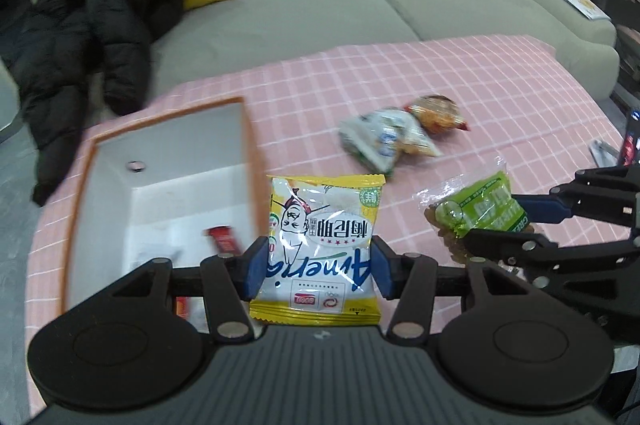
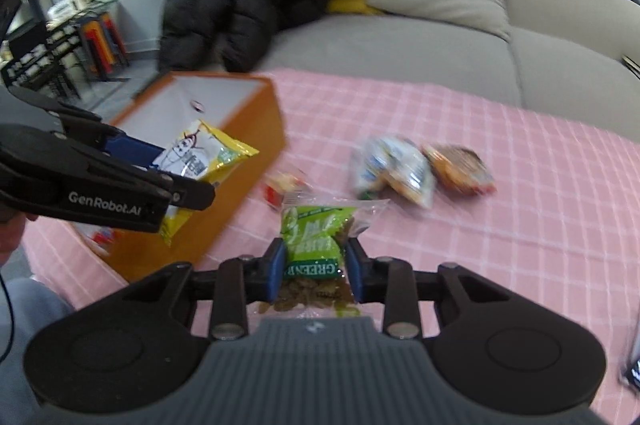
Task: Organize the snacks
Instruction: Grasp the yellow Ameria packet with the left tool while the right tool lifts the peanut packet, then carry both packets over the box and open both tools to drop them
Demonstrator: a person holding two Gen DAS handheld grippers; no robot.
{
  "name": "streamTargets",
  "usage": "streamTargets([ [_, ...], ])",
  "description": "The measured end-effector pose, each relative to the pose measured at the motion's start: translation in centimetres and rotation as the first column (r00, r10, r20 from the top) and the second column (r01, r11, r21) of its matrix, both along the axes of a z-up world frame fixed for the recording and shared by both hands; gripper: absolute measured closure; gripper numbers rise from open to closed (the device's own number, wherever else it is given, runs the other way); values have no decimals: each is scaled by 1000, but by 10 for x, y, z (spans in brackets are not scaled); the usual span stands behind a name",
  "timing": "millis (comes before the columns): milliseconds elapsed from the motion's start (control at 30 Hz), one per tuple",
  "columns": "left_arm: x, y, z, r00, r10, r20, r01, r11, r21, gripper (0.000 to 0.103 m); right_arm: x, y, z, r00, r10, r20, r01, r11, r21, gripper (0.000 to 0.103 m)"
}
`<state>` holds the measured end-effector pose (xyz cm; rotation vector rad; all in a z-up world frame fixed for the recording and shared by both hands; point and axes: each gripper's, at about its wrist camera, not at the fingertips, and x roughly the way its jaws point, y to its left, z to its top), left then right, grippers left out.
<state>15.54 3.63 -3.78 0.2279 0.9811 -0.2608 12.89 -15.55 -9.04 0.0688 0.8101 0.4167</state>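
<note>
Left gripper (image 1: pixel 316 265): clamped on yellow snack packet (image 1: pixel 324 241). Right gripper (image 2: pixel 316 271): clamped on green raisin packet (image 2: pixel 316 249). Both above pink checked surface (image 1: pixel 460 85).

Yellow snack packet (image 1: pixel 324 245): glossy printed plastic film, crinkled. Green raisin packet (image 2: pixel 316 249): shiny film, partly clear. Loose packets (image 1: pixel 384 139): glossy wrappers, blurred. Box (image 1: pixel 160 185): matt orange outside, smooth white lining. Tabletop (image 1: pixel 480 105): covered by a matt pink checked cloth. Left tool (image 1: pixel 316 265) and right tool (image 2: pixel 316 271): matt black plastic, blue pads, bright metal pins. Sofa (image 1: pixel 280 17): matt woven fabric. Jacket (image 1: pixel 100 25): black quilted cloth, faint sheen.
</note>
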Motion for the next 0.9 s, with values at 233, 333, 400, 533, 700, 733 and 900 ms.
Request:
streamTargets([
  [233,18,68,12,995,99,0,-99,995,23,43,31,60,34,991,129,43,-131,991,40,74],
  [333,29,89,8,992,121,-26,-121,993,17,43,51,88,41,983,178,44,-179,983,36,74],
  [400,38,101,1,991,124,-56,-123,992,9,43,65,105,41,979,202,35,-203,979,34,74],
  [533,54,116,-22,986,130,-108,-128,991,27,43,101,137,34,969,249,-1,-249,969,10,74],
  [700,74,127,-48,978,122,-172,-116,992,44,43,136,179,14,939,339,-54,-343,932,-116,74],
  [733,77,128,-52,978,116,-176,-108,993,55,43,142,184,9,933,355,-61,-360,923,-135,74],
  [900,93,131,-68,973,106,-203,-90,992,84,43,163,203,-12,901,425,-92,-435,880,-189,74],
])
